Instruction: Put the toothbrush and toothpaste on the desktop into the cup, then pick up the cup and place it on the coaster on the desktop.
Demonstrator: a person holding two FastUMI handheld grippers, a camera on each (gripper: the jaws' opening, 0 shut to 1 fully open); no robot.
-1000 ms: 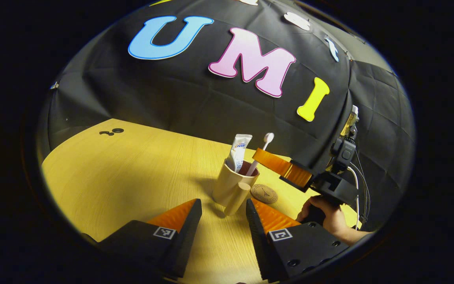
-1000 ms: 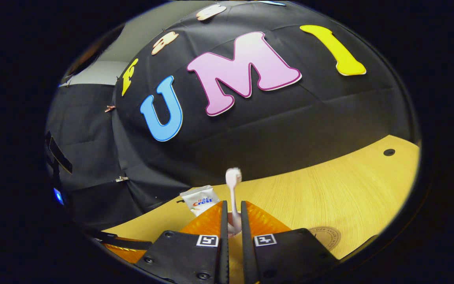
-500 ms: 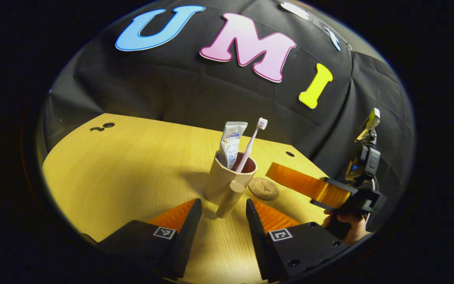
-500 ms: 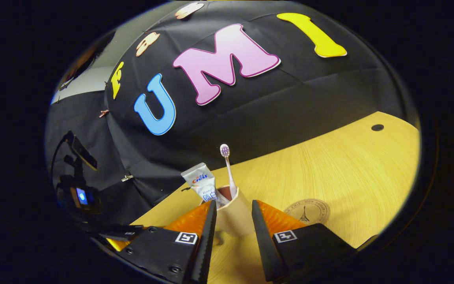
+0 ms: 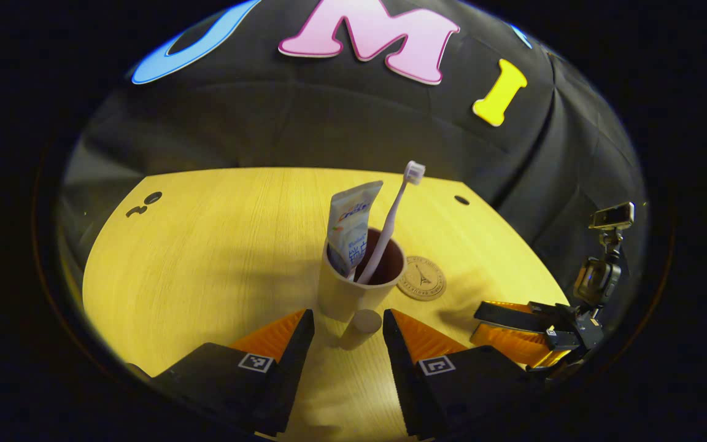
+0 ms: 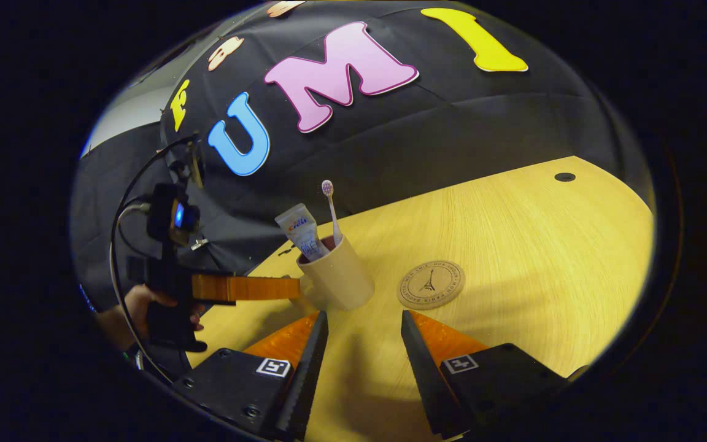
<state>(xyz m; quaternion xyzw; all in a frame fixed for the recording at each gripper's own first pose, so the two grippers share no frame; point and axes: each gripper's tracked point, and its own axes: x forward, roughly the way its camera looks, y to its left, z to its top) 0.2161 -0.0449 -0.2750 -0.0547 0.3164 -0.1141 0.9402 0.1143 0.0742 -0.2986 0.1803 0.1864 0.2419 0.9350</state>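
A beige cup [image 5: 344, 298] stands upright on the wooden desktop [image 5: 206, 258]. A white toothpaste tube [image 5: 351, 230] and a white toothbrush [image 5: 391, 218] lean inside it. The cup's handle [image 5: 359, 327] points toward my left gripper [image 5: 346, 324], which is open with a finger on each side of the handle, not pressing. A round brown coaster [image 5: 422, 278] lies just right of the cup. In the right gripper view, the cup [image 6: 338, 279] stands a little ahead of my right gripper [image 6: 363, 322], which is open and holds nothing. The coaster [image 6: 431, 285] lies to the cup's right.
The left gripper [image 6: 244, 287] and the hand [image 6: 139, 307] holding it reach the cup from the left in the right gripper view. The right gripper [image 5: 513, 319] sits low at the table's right edge in the left gripper view. Small holes [image 5: 461, 199] mark the desktop's far corners.
The right gripper let go of the toothbrush, opened, and pulled back from the cup. The left gripper moved closer until its fingers flank the cup's handle.
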